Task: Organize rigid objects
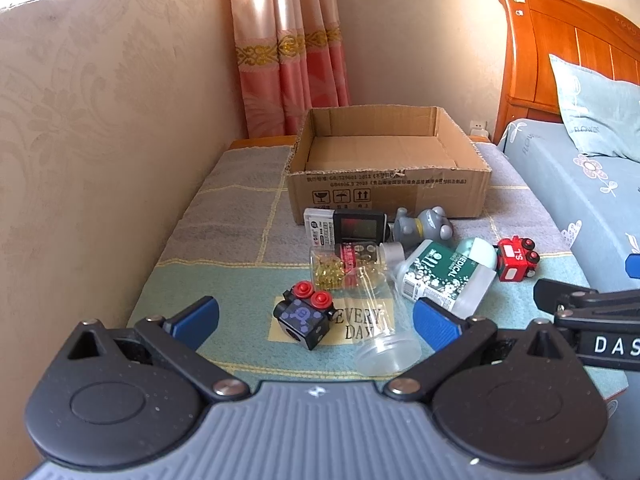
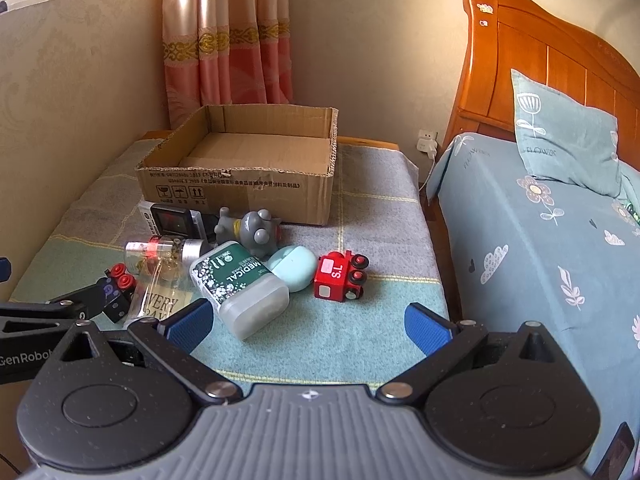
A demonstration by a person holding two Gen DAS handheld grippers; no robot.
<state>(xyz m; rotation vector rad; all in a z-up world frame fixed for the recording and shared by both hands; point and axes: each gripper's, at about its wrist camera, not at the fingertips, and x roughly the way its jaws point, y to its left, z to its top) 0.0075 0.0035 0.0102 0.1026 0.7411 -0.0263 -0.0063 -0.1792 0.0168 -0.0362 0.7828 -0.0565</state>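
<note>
Left wrist view: the left gripper (image 1: 316, 322) hangs released above the cloth-covered counter (image 1: 224, 256), its blue pads either side of a black cube toy with red knobs (image 1: 306, 316) and a clear plastic jar (image 1: 380, 320) lying on its side. Behind them stands an open brown cardboard box (image 1: 388, 188). The right gripper (image 2: 306, 324) is spread wide, holding nothing, near a green-labelled white bottle (image 2: 240, 292) and a red toy train (image 2: 340, 276).

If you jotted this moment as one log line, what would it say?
left gripper: open, empty | right gripper: open, empty | cardboard box: empty | toys, bottles: on table, outside box
</note>
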